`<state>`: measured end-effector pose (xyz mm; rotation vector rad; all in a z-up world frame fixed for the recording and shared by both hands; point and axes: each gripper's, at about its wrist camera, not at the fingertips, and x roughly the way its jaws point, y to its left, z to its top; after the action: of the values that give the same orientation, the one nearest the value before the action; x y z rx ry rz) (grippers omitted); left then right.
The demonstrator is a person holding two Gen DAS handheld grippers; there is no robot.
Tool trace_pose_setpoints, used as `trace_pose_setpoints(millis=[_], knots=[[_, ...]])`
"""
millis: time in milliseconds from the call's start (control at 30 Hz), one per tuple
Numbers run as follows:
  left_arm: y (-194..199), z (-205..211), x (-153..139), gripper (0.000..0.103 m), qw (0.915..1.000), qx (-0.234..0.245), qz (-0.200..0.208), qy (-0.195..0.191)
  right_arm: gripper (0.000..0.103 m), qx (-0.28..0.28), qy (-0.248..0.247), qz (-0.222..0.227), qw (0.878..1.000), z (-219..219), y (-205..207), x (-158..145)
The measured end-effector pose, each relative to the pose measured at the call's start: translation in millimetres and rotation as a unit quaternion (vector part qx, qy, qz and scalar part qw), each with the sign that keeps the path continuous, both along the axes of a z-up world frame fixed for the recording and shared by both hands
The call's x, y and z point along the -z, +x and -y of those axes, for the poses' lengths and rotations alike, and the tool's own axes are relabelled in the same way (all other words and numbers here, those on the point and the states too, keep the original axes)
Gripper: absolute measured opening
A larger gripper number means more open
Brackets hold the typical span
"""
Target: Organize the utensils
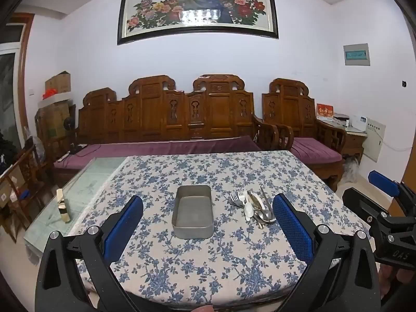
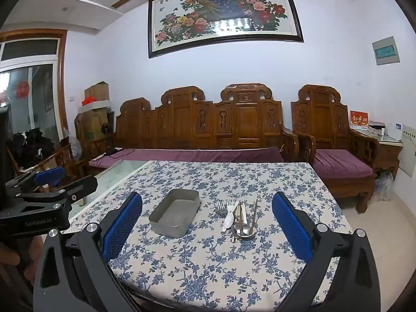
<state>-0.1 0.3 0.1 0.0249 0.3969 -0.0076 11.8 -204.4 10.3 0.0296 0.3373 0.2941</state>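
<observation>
A grey metal tray (image 1: 192, 212), rectangular w/ rounded corners, open and empty, is seen at frame centre. Just right of it, apart, a pile of utensils (image 1: 253, 205) is laid: metal forks, white plastic spoon (image 1: 248, 210), metal spoons, chopsticks, overlapping.

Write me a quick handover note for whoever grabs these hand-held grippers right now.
Left hand-held gripper: open, holding nothing, above the near part of the table.
Right hand-held gripper: open, holding nothing, beside the left one.
Metal tray: on the floral tablecloth, nothing in it.
Utensil pile: forks, spoons, a white plastic spoon and chopsticks, heaped just right of the tray.
Done: nothing sorted.
Left: move every utensil into the tray.
</observation>
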Motion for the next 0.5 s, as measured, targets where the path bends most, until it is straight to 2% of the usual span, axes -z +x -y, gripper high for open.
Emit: trace_pose_setpoints(millis=[500], knots=[[0.7, 0.4, 0.2, 0.097, 1.0000, 0.000, 0.001, 0.002, 0.100, 0.000, 0.003, 0.000, 1.000, 0.6, -0.7, -2.9]])
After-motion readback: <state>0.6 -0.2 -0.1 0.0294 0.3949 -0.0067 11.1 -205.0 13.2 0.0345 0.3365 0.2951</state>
